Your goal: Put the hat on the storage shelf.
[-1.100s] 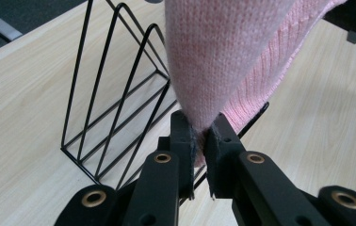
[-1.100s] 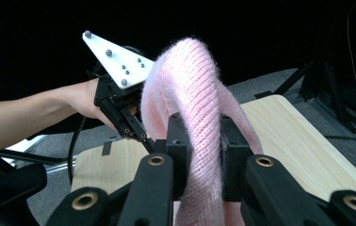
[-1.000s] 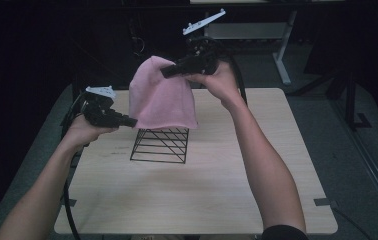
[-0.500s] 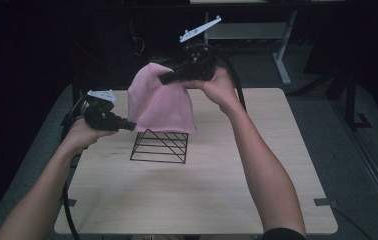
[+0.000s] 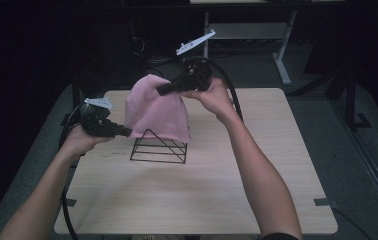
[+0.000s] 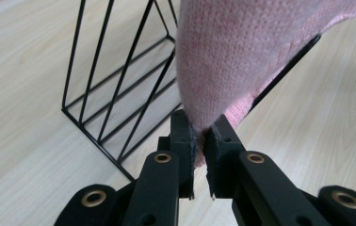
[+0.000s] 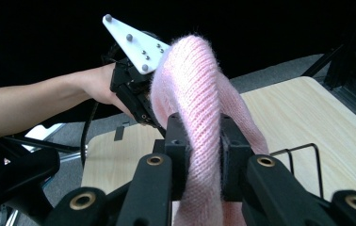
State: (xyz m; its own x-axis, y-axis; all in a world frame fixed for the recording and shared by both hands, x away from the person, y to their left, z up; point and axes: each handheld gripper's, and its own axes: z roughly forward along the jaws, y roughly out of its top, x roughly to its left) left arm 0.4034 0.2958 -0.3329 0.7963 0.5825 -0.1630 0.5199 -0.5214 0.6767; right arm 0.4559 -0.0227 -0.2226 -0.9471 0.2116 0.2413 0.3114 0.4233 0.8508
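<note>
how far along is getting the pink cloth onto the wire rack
Done: both grippers have the pink knit cloth pinched, the left gripper on a low corner, the right gripper on the top fold. In hand: it hangs spread over the black wire rack, its lower edge over the rack's top. Left: bring it down to rest on the rack, then let go.

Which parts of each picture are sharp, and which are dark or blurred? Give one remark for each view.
High view: the wooden table is evenly lit, the room behind nearly black, the pink cloth slightly soft. Left gripper view: the cloth's knit and the wire rack are crisp, with no glare. Right gripper view: the cloth's ribbing is sharp, the background dark.
</note>
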